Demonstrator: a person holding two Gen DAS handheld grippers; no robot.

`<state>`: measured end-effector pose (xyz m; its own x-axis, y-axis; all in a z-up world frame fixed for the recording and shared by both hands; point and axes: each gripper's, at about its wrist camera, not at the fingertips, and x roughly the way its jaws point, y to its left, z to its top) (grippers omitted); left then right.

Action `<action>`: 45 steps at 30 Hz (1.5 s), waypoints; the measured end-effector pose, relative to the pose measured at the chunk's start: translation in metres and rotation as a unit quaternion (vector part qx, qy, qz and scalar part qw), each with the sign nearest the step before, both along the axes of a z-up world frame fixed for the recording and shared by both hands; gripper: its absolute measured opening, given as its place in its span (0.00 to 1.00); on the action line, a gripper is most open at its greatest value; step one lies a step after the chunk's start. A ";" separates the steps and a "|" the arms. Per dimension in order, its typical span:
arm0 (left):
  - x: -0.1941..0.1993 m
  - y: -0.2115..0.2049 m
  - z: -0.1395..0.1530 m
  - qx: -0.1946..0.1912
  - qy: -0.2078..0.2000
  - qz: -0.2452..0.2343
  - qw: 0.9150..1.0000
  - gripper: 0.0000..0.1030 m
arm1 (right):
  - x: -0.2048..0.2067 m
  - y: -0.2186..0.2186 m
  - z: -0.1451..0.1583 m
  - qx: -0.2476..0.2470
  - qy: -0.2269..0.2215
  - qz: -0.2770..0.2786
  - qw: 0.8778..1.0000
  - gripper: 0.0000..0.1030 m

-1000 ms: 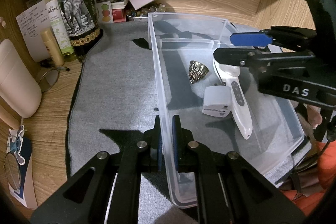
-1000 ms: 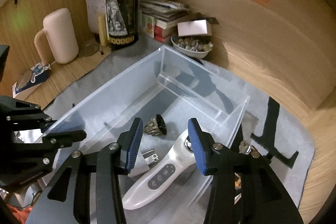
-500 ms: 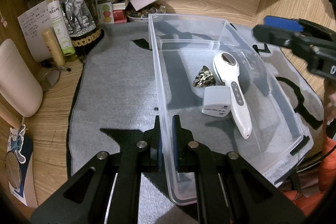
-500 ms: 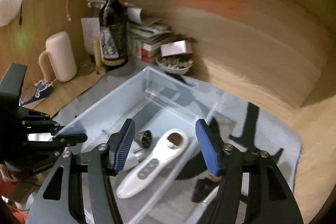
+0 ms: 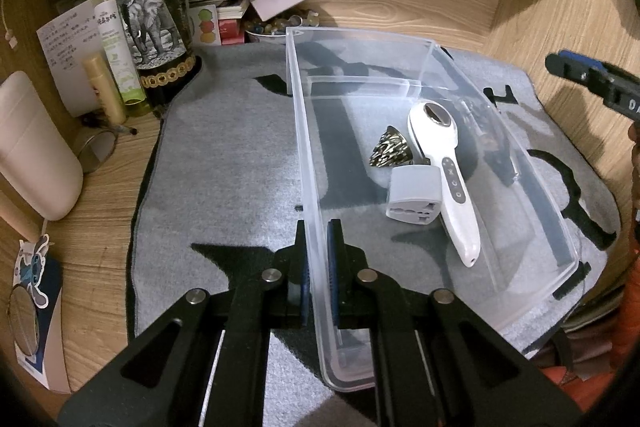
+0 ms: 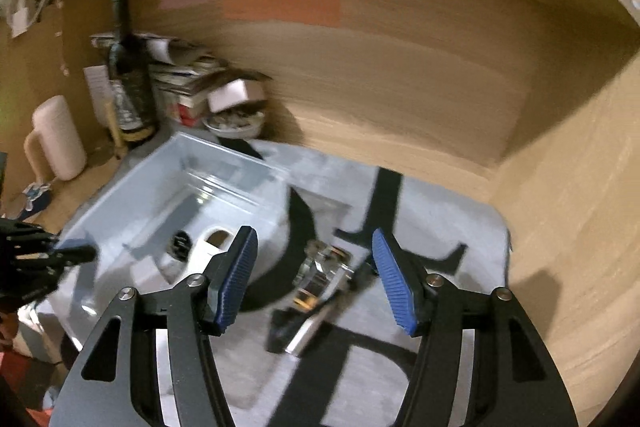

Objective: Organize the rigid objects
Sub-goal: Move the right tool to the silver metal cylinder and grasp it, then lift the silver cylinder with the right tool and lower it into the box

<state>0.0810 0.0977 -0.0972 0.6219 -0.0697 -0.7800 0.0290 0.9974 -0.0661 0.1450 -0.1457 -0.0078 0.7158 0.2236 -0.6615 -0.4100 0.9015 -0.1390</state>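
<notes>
A clear plastic bin (image 5: 420, 41) lies on the grey mat (image 5: 224, 167). My left gripper (image 5: 318, 235) is shut on the bin's near left wall. Inside the bin are a white handheld device (image 5: 452, 183), a grey plug adapter (image 5: 414, 199) and a spiky metal cone (image 5: 390, 149). My right gripper (image 6: 314, 259) is open and empty, raised over the mat to the right of the bin (image 6: 224, 151). Below and beyond its blue pads lies a blurred shiny metal object (image 6: 324, 273) with a dark strap. The right gripper's tip (image 5: 576, 71) also shows at the right edge of the left wrist view.
A wine bottle (image 5: 154, 7), a green spray bottle (image 5: 112, 27), a pink mug (image 5: 28, 147), stacked books and a bowl of beads (image 5: 276, 25) crowd the back left corner. Wooden walls (image 6: 400, 87) close in the back and right. An orange sleeve (image 5: 624, 327) sits at the right edge.
My right gripper has drawn back out of the bin, moved right and up, and opened wider. The white device stays in the bin. The left gripper has kept its hold on the wall.
</notes>
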 end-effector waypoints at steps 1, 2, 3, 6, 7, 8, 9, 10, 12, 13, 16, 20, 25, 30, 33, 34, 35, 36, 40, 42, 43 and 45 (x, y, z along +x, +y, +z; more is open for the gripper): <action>0.000 0.000 0.000 0.000 0.000 0.001 1.000 0.07 | 0.001 -0.003 -0.003 -0.001 0.004 -0.005 1.000 0.55; 0.001 0.000 0.000 0.000 0.000 0.001 1.000 0.07 | 0.002 -0.007 -0.007 -0.004 0.009 -0.010 1.000 0.55; 0.000 0.000 0.000 0.000 0.000 0.002 1.000 0.07 | 0.004 -0.010 -0.012 -0.006 0.015 -0.014 1.000 0.55; 0.000 0.000 0.000 0.002 0.001 0.003 1.000 0.06 | 0.010 -0.016 -0.030 -0.014 0.040 -0.021 0.999 0.55; 0.000 0.000 0.000 0.003 0.001 0.003 1.000 0.06 | 0.013 -0.017 -0.038 -0.018 0.051 -0.024 0.998 0.55; 0.000 -0.001 0.000 0.004 0.001 0.003 1.000 0.06 | 0.015 -0.019 -0.044 -0.019 0.060 -0.026 0.998 0.55; 0.000 0.000 0.000 0.002 0.001 0.003 1.000 0.06 | 0.018 -0.020 -0.051 -0.019 0.070 -0.028 0.997 0.55; 0.000 0.000 0.000 0.002 0.001 0.003 1.000 0.06 | 0.022 -0.020 -0.058 -0.020 0.082 -0.030 0.996 0.55; 0.000 0.000 0.000 0.002 0.001 0.003 1.000 0.06 | 0.028 -0.022 -0.069 -0.016 0.097 -0.036 0.995 0.55; 0.000 0.001 0.000 0.002 0.001 0.002 1.000 0.06 | 0.031 -0.023 -0.073 -0.012 0.105 -0.037 0.994 0.55; 0.000 0.000 0.000 0.003 0.001 0.002 1.000 0.06 | 0.038 -0.023 -0.086 0.000 0.136 -0.038 0.990 0.55; 0.000 0.000 0.000 0.002 0.001 0.003 1.000 0.06 | 0.040 -0.022 -0.097 0.002 0.153 -0.039 0.987 0.53; 0.000 -0.001 0.000 0.003 0.000 0.003 1.000 0.06 | 0.035 -0.021 -0.102 -0.003 0.145 -0.036 0.989 0.28; 0.000 -0.001 0.000 0.003 0.000 0.003 1.000 0.06 | 0.031 -0.022 -0.101 -0.006 0.136 -0.032 0.990 0.15; 0.000 -0.001 0.000 0.003 0.000 0.003 1.000 0.06 | 0.030 -0.026 -0.100 -0.004 0.132 -0.035 0.991 0.15; 0.000 -0.001 0.000 0.003 0.000 0.003 1.000 0.06 | 0.029 -0.028 -0.099 -0.004 0.129 -0.036 0.991 0.15; 0.000 -0.001 0.000 0.003 0.000 0.003 1.000 0.06 | 0.027 -0.029 -0.098 -0.004 0.125 -0.036 0.991 0.15; 0.000 -0.001 0.000 0.003 0.000 0.003 1.000 0.06 | 0.027 -0.030 -0.096 -0.006 0.121 -0.036 0.992 0.15; 0.000 -0.001 0.000 0.003 0.000 0.004 1.000 0.06 | 0.024 -0.033 -0.087 -0.003 0.104 -0.037 0.994 0.15; 0.000 -0.001 0.000 0.003 0.000 0.003 1.000 0.06 | 0.022 -0.033 -0.080 0.000 0.094 -0.035 0.995 0.15; 0.000 -0.001 0.000 0.003 0.000 0.003 1.000 0.06 | 0.020 -0.032 -0.076 0.001 0.089 -0.033 0.995 0.15; 0.000 0.000 0.000 0.002 0.000 0.004 1.000 0.06 | 0.018 -0.030 -0.069 0.003 0.079 -0.030 0.996 0.15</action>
<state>0.0809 0.0974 -0.0976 0.6224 -0.0615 -0.7803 0.0217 0.9979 -0.0613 0.1631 -0.1754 -0.0766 0.6149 0.1873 -0.7660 -0.3716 0.9256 -0.0719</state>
